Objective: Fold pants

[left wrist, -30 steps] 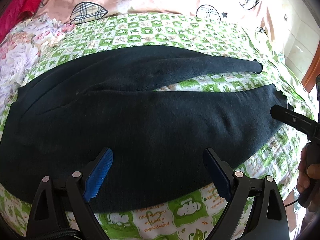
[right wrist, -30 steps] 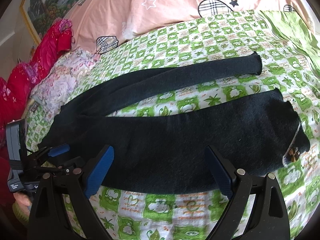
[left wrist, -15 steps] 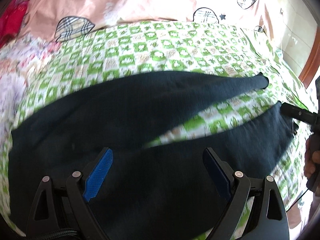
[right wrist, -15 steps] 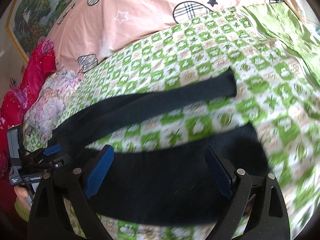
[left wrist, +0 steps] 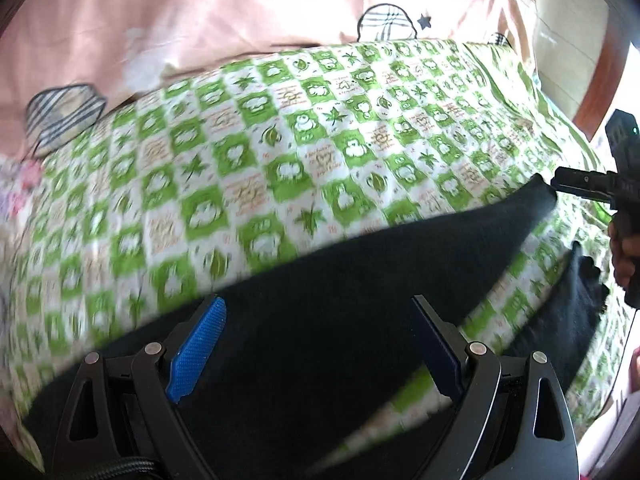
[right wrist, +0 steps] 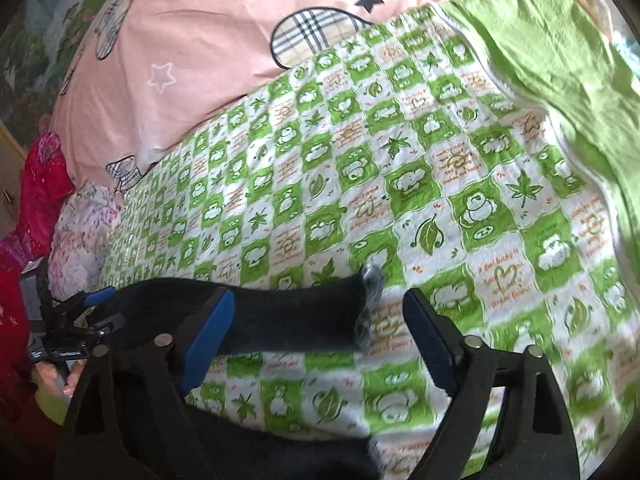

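Dark navy pants (left wrist: 360, 280) lie spread on the green-and-white checked bedspread (left wrist: 280, 128), legs apart. My left gripper (left wrist: 316, 344) is open and empty, over the upper part of the far leg. My right gripper (right wrist: 320, 340) is open and empty, just above the cuff end of the far leg (right wrist: 304, 312). The near leg shows as a dark patch at the bottom of the right wrist view (right wrist: 320, 456). The right gripper also shows in the left wrist view (left wrist: 588, 184) by the far leg's cuff, and the left gripper in the right wrist view (right wrist: 76, 320).
A pink quilt with plaid hearts (right wrist: 224, 48) lies along the far side of the bed. A plain green sheet (right wrist: 560, 64) is at the right. Red and floral bedding (right wrist: 48, 184) is piled at the left. A wooden frame (left wrist: 600, 64) stands at the right.
Both grippers have moved forward over the pants, from the near leg to the far leg. Both stay open and empty. The pants have not moved.
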The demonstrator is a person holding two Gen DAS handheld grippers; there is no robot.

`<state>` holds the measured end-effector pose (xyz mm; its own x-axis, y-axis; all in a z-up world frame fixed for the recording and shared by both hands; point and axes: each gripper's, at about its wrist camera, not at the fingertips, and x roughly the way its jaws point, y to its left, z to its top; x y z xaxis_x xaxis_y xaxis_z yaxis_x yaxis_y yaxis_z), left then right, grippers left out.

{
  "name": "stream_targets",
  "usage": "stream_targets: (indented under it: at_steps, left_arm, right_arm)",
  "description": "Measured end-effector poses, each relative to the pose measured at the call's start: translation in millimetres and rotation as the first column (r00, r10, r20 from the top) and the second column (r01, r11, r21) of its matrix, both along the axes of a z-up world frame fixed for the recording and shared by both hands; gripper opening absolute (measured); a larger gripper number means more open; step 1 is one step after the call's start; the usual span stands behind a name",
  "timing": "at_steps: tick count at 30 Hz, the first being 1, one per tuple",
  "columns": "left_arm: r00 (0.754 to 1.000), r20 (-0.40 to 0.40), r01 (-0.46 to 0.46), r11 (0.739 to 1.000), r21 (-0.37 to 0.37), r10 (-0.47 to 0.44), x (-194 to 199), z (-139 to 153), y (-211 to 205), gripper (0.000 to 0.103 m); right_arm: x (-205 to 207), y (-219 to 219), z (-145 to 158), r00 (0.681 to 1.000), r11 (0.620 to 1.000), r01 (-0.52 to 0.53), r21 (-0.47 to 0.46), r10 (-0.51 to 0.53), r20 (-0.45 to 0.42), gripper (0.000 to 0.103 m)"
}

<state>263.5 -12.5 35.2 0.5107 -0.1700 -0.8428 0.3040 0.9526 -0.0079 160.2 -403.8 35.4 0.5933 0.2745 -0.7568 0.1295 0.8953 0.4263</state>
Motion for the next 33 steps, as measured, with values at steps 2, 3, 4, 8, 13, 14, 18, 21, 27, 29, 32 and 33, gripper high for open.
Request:
stream_targets:
  at_steps: [2,3,4,8,13,14,18,21,27,29,32,33]
  left_arm:
    - [0.999,-0.02,0.038,0.999,0.002,-0.038,21,-5,-2,0.092]
    - [0.997,-0.04,0.061,0.998,-0.007,-0.061,32,-8,-4,0.092]
    - [0.993,-0.069,0.09,0.996,-0.022,-0.091,42,-13,-6,0.092]
    - [0.973,-0.166,0.155,0.987,-0.049,-0.161,71,-34,-11,0.09]
    - [0.953,-0.213,0.216,0.976,-0.029,-0.217,78,-49,-21,0.076]
    - [0.947,-0.216,0.233,0.972,-0.041,-0.237,75,-48,-22,0.063]
    - [0.933,-0.215,0.283,0.958,-0.05,-0.287,55,-39,-32,0.012]
    - [0.943,-0.164,0.29,0.957,-0.033,-0.291,30,-24,-34,0.006]
    - [0.963,-0.063,0.257,0.965,-0.056,-0.261,-34,13,-28,0.005]
    - [0.968,-0.047,0.243,0.967,-0.08,-0.247,-52,22,-25,0.005]
    - [0.974,-0.042,0.218,0.97,-0.108,-0.223,-82,25,-24,0.005]
    - [0.975,-0.043,0.212,0.971,-0.112,-0.218,-89,25,-24,0.005]
  right_arm:
    - [11,-5,-8,0.999,1.0,-0.012,0.004,0.012,-0.033,0.073]
    - [15,-6,-10,0.999,1.0,-0.024,0.003,0.024,-0.043,0.072]
    - [16,-5,-12,0.998,0.999,-0.035,0.002,0.035,-0.048,0.07]
    - [26,0,-18,0.993,0.995,-0.1,-0.008,0.099,-0.069,0.056]
    - [32,-1,-19,0.988,0.989,-0.142,-0.038,0.139,-0.072,0.028]
    - [33,-1,-18,0.987,0.988,-0.147,-0.047,0.144,-0.067,0.017]
    - [34,-3,-9,0.988,0.987,-0.151,-0.062,0.15,-0.023,0.009]
    - [28,-1,4,0.988,0.986,-0.151,-0.069,0.154,0.033,0.008]
    - [5,6,26,0.976,0.983,-0.167,-0.074,0.175,0.128,0.007]
    - [-6,10,29,0.972,0.981,-0.178,-0.074,0.187,0.141,0.007]
    - [-26,16,30,0.966,0.977,-0.192,-0.093,0.205,0.159,0.007]
    - [-32,16,29,0.964,0.976,-0.195,-0.097,0.209,0.165,0.007]
